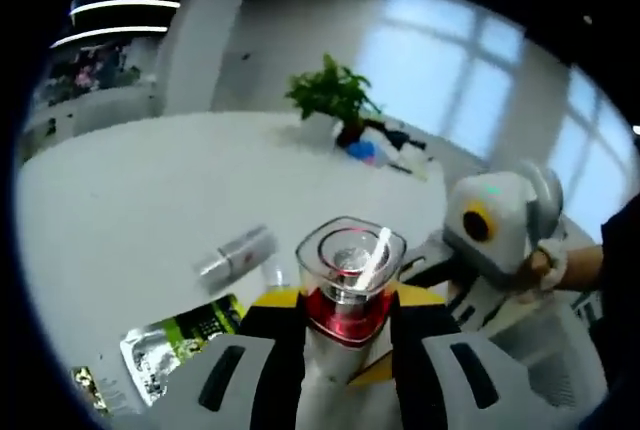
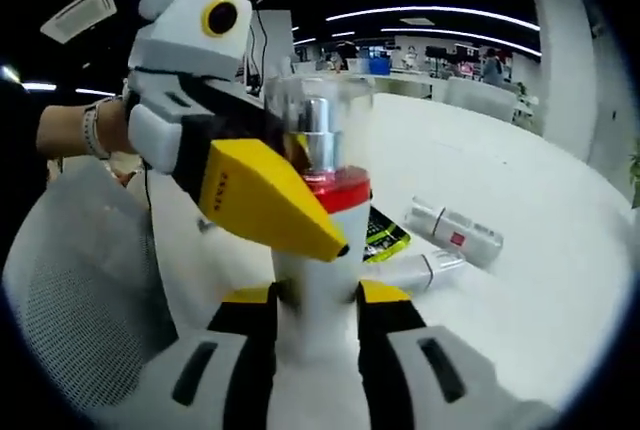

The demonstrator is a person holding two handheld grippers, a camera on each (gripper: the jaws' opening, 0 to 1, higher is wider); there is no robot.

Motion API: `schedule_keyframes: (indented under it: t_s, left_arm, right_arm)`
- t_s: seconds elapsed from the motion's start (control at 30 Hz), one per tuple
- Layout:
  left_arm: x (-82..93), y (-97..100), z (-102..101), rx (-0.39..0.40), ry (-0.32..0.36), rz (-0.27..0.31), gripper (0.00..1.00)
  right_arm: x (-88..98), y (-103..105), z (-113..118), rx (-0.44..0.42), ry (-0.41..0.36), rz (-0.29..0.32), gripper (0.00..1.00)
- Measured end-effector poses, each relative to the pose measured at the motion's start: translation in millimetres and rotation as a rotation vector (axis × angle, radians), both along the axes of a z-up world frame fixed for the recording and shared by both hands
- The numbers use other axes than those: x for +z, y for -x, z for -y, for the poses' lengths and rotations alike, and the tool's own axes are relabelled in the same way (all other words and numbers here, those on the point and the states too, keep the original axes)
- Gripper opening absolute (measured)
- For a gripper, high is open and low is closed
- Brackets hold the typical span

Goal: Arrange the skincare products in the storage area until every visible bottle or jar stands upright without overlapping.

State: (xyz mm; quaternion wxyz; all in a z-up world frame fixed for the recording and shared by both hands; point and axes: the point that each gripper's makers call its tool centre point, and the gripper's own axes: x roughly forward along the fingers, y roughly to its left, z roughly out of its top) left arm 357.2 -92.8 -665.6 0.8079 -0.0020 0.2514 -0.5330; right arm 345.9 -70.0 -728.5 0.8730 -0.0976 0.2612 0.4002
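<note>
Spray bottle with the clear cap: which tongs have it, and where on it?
Both tongs grip the spray bottle: right tongs on its white body, left tongs around the red collar and upper body.

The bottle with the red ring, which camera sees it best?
The right gripper view: the bottle stands side-on there, showing clear cap, silver pump, red ring and white body, though the left tongs cover part. The left gripper view looks down onto its cap.

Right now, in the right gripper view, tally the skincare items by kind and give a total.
Pump bottle, upright: 1
White bottle, lying: 1
Silver tube, lying: 1
Green sachet: 1
Total: 4
</note>
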Motion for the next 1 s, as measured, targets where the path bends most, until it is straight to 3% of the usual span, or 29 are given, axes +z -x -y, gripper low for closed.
schedule_keyframes:
  t_s: [0.1, 0.4, 0.6, 0.7, 1.0]
  left_arm:
    - [-0.2, 0.7, 4.7, -0.028, -0.051, 0.048, 0.29]
    - [-2.5, -4.5, 12.6, -0.023, -0.095, 0.089, 0.29]
    - [-3.1, -4.6, 13.4, -0.015, -0.087, 0.104, 0.29]
    - [-3.1, -1.0, 12.4, -0.021, -0.088, 0.139, 0.29]
    - [-3.0, -2.9, 12.0, -0.049, -0.036, 0.136, 0.31]
  right_arm:
    - [-0.4, -4.9, 2.3, 0.002, 0.013, 0.02, 0.31]
    - [-0.4, -13.3, 8.5, 0.039, -0.005, 0.063, 0.3]
    - [-0.5, -11.9, 9.9, 0.108, -0.016, 0.076, 0.3]
    - [-1.4, -7.1, 9.3, 0.195, 0.032, 0.121, 0.29]
    - [-0.4, -4.3, 8.2, 0.181, 0.035, 0.093, 0.29]
